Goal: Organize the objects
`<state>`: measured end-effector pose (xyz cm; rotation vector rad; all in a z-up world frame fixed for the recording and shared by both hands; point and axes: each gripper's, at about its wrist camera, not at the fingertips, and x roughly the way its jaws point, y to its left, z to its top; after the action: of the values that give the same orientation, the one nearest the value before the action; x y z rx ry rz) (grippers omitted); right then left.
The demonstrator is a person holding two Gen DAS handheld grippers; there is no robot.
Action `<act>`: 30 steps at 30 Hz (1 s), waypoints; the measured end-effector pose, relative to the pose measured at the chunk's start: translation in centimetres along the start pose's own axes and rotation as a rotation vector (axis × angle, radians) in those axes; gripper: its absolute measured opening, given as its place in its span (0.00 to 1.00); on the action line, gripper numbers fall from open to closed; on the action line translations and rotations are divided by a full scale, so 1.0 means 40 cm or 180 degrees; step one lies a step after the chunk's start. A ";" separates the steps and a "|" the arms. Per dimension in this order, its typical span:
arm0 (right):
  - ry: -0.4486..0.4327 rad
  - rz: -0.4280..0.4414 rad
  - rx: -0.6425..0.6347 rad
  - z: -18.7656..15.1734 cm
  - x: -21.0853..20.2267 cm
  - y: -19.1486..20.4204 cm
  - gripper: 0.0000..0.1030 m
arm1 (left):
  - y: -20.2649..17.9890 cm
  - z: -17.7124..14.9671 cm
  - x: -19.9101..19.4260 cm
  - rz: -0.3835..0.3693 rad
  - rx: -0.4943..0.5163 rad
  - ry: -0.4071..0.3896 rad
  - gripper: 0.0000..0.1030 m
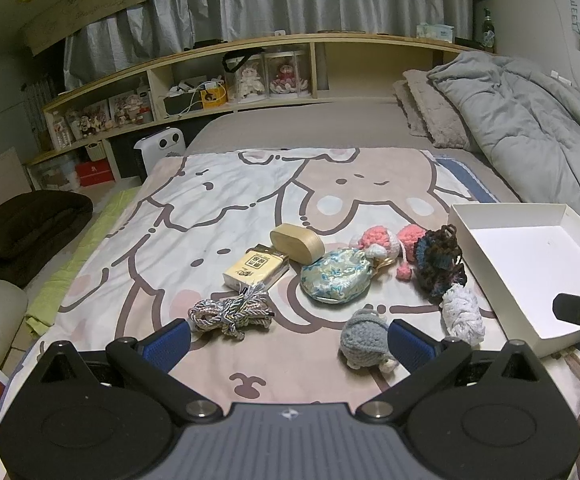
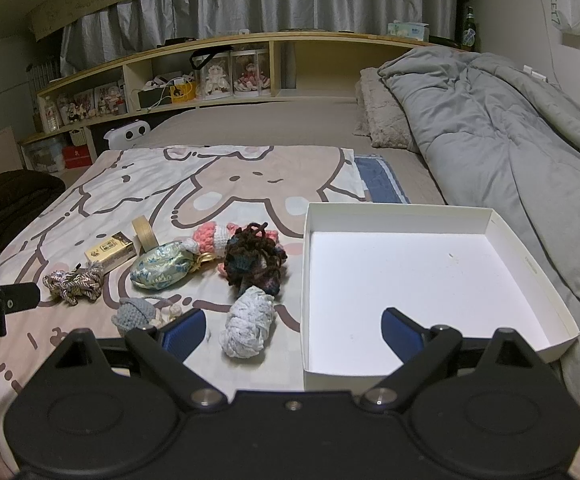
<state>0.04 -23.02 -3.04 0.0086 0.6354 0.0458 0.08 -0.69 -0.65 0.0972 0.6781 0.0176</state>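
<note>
On the cartoon blanket [image 1: 218, 208] lie a rope bundle [image 1: 230, 312], a yellow packet [image 1: 256, 272], an oval wooden box [image 1: 297, 242], a floral pouch [image 1: 335, 276], pink crochet pieces [image 1: 385, 244], a dark crochet piece [image 1: 439, 264], a white yarn bundle [image 2: 250, 322] and a grey crochet toy [image 1: 363, 338]. An empty white box [image 2: 409, 272] sits to their right. My left gripper [image 1: 290, 344] hangs open, the grey toy just inside its right finger. My right gripper [image 2: 293, 332] is open above the box's near left corner and the white yarn, holding nothing.
A crumpled grey duvet [image 2: 489, 120] and pillows [image 2: 381, 116] fill the bed's right and far side. A shelf headboard [image 1: 230, 80] with dolls runs behind. A brown cushion [image 1: 30, 228] lies on the floor past the bed's left edge.
</note>
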 end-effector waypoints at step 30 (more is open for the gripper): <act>-0.0013 -0.0013 0.0022 -0.003 -0.003 -0.001 0.93 | 0.012 0.003 -0.006 0.0027 -0.0078 -0.0116 1.00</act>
<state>-0.13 -23.08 -3.05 0.0142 0.6314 0.0397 -0.01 -0.25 -0.37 0.0768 0.6408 0.0322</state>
